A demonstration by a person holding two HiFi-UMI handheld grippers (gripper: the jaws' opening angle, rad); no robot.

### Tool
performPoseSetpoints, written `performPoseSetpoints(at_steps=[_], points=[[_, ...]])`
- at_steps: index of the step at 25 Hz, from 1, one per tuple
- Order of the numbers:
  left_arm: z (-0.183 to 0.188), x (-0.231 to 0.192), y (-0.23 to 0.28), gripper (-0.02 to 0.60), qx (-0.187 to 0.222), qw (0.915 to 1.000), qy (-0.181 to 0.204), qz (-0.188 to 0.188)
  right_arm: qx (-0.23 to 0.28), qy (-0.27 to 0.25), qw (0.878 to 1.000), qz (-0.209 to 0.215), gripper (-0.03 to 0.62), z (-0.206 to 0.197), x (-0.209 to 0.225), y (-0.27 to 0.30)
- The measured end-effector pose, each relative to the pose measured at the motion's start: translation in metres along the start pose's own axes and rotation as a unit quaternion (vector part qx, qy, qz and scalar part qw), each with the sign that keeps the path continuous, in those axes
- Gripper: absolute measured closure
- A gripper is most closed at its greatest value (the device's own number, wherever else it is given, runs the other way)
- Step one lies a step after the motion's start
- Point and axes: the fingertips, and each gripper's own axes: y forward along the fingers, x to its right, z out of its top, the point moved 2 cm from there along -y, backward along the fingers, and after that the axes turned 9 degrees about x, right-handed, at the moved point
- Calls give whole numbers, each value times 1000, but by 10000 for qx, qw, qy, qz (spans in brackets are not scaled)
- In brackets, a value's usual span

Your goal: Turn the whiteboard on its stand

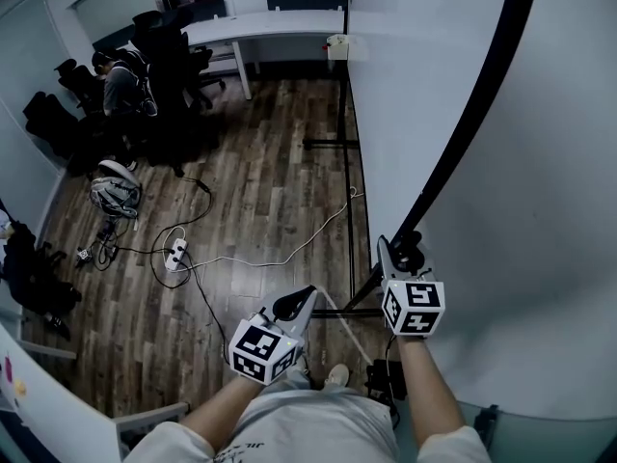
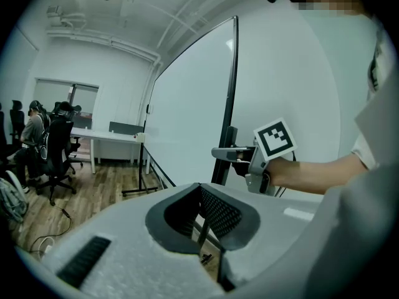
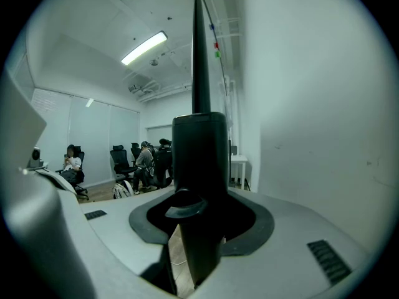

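The person stands next to the big whiteboard (image 1: 521, 191). It stands upright on its black stand (image 1: 333, 145) on the wooden floor (image 1: 251, 191) and fills the right side of the head view. The right tongs (image 1: 407, 251) are closed on the whiteboard's black edge frame (image 1: 463, 133), and the frame is squeezed between the two jaws. The left tongs (image 1: 297, 303) are near the right ones, a little off to the left, and touch nothing. Their jaws are pressed together with nothing in between. A white power strip (image 1: 176, 252) and thin cables (image 1: 280, 254) lie on the floor. Far back in the room, people (image 1: 120, 83) sit in black office chairs (image 1: 178, 56) near a white bench (image 1: 260, 27).
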Motion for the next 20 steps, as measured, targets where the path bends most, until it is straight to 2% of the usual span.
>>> performPoseSetpoints(at_steps=[9,20], points=[[2,19,-3,572,70,9999,-26,-130,-49,10,10000,60,425,-6,-6,-45],[10,34,-9,572,37,9997,-20,-222,-56,30,10000,-41,424,3,-7,-56]])
